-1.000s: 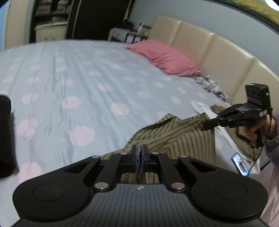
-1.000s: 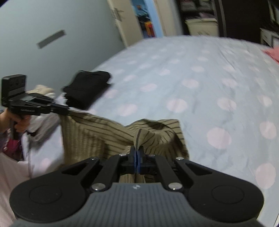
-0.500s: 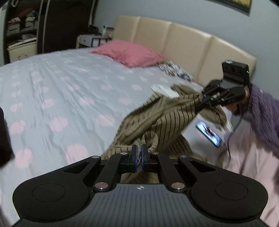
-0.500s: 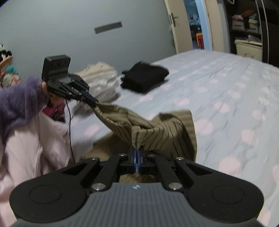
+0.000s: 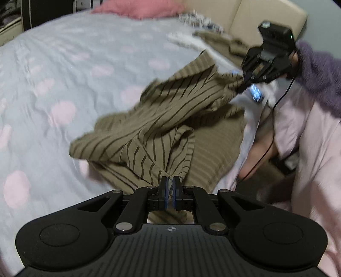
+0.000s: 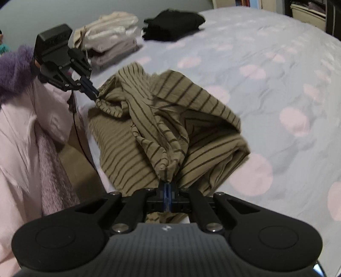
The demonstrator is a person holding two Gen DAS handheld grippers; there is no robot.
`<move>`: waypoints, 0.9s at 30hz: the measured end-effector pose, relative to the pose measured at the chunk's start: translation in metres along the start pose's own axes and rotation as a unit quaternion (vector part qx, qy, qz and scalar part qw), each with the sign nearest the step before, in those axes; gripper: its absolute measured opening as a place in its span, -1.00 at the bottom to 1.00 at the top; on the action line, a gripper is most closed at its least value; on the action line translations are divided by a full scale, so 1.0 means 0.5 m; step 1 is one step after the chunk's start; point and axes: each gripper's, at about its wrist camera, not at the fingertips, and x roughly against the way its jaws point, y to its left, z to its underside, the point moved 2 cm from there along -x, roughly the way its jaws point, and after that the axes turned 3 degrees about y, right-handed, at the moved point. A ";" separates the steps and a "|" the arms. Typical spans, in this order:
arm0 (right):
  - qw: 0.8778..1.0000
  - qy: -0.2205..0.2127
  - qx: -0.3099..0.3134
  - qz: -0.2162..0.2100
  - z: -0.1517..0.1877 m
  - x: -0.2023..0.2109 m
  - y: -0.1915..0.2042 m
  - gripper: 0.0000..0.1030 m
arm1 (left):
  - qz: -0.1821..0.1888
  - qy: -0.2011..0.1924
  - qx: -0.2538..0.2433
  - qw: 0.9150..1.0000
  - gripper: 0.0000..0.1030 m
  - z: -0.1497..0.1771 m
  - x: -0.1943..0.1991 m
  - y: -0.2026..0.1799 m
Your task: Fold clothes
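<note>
The left gripper (image 5: 169, 188) and right gripper (image 6: 167, 191) each pinch a bunched edge of the striped shirt (image 6: 170, 119), which sags between them onto the bed (image 6: 277, 64) just ahead. The risk: thin pinches may slip, or the slack middle may crumple and spoil the fold.

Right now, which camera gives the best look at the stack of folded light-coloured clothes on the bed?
The right wrist view. The folded light-coloured stack sits clear at the far edge of the bed, beside a folded black garment. The left wrist view faces the headboard and pink pillow, so the stack is out of its frame.
</note>
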 end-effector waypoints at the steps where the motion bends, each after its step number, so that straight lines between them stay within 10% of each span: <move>1: 1.000 0.004 0.003 0.003 0.002 -0.003 0.004 -0.86 | -0.004 0.010 -0.004 1.000 -0.95 0.004 -0.008 -0.003; 3: 1.000 0.008 0.005 0.011 0.005 -0.004 0.010 -0.81 | -0.011 0.030 -0.011 0.999 -0.95 0.012 -0.022 -0.011; 5: 1.000 0.003 0.003 0.021 0.003 0.010 0.017 -0.32 | -0.018 0.040 -0.018 0.999 -0.82 0.015 -0.023 -0.019; 11: 0.997 -0.059 0.007 0.048 -0.029 0.068 0.051 -0.22 | -0.049 0.010 -0.018 0.999 -0.20 0.000 0.023 -0.041; 16: 0.995 -0.049 0.010 0.083 -0.073 0.034 0.092 -0.14 | -0.094 -0.042 0.025 0.994 -0.20 -0.024 0.052 -0.032; 24: 0.995 -0.042 -0.033 0.090 -0.110 -0.036 0.077 -0.14 | -0.115 -0.013 0.113 0.987 -0.22 -0.072 -0.024 -0.002; 27: 0.995 -0.035 -0.022 0.093 -0.118 -0.043 0.075 -0.56 | -0.121 -0.011 0.129 0.984 -0.44 -0.078 -0.045 0.012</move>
